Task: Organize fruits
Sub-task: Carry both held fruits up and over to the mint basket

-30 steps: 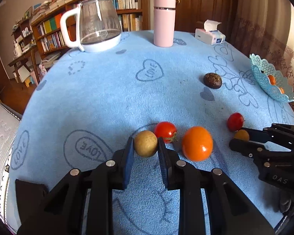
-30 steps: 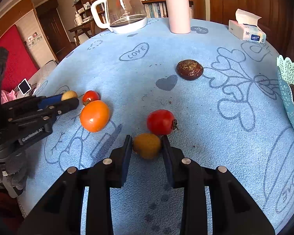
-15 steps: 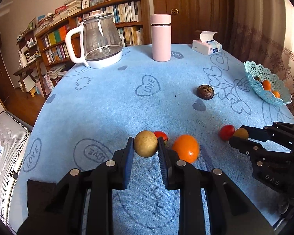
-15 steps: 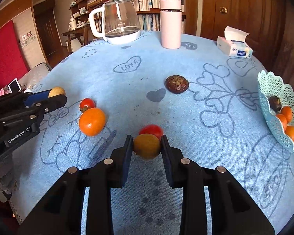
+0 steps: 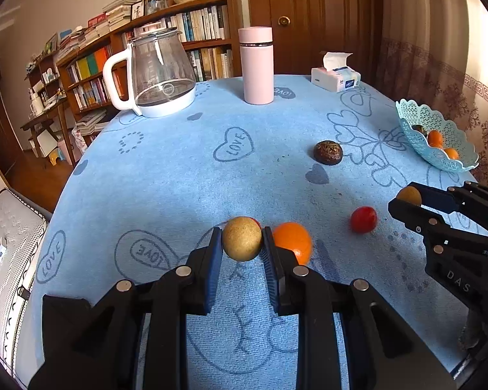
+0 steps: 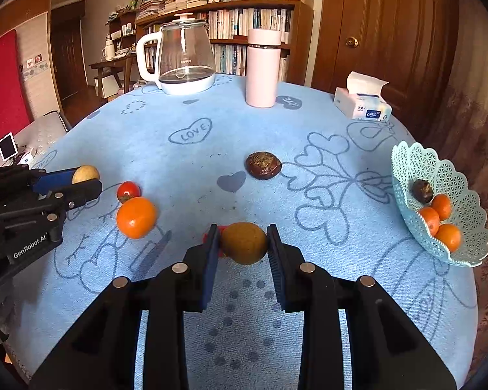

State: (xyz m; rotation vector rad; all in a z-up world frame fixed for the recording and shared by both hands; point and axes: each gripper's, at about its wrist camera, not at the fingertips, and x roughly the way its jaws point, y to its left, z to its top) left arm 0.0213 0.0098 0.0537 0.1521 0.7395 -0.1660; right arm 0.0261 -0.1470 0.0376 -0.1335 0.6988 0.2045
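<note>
My left gripper (image 5: 242, 243) is shut on a tan round fruit (image 5: 242, 239) and holds it above the blue tablecloth. My right gripper (image 6: 243, 243) is shut on a yellow-brown round fruit (image 6: 244, 243), also lifted. On the cloth lie an orange fruit (image 6: 135, 217), a small red tomato (image 6: 128, 191), a second red tomato (image 5: 363, 219) and a dark brown fruit (image 6: 263, 165). The second tomato is mostly hidden behind my right gripper in the right wrist view. A light blue lattice basket (image 6: 406, 169) at the right edge holds three small oranges (image 6: 438, 221) and a dark fruit (image 6: 422, 191).
A glass kettle (image 6: 183, 61), a pink flask (image 6: 262, 68) and a tissue box (image 6: 362, 104) stand at the table's far side. Bookshelves and a wooden door are behind. The round table's edge falls off close to the basket.
Both grippers have risen from the cloth with their fruits held. The fruits left on the table now appear lower and farther away.
</note>
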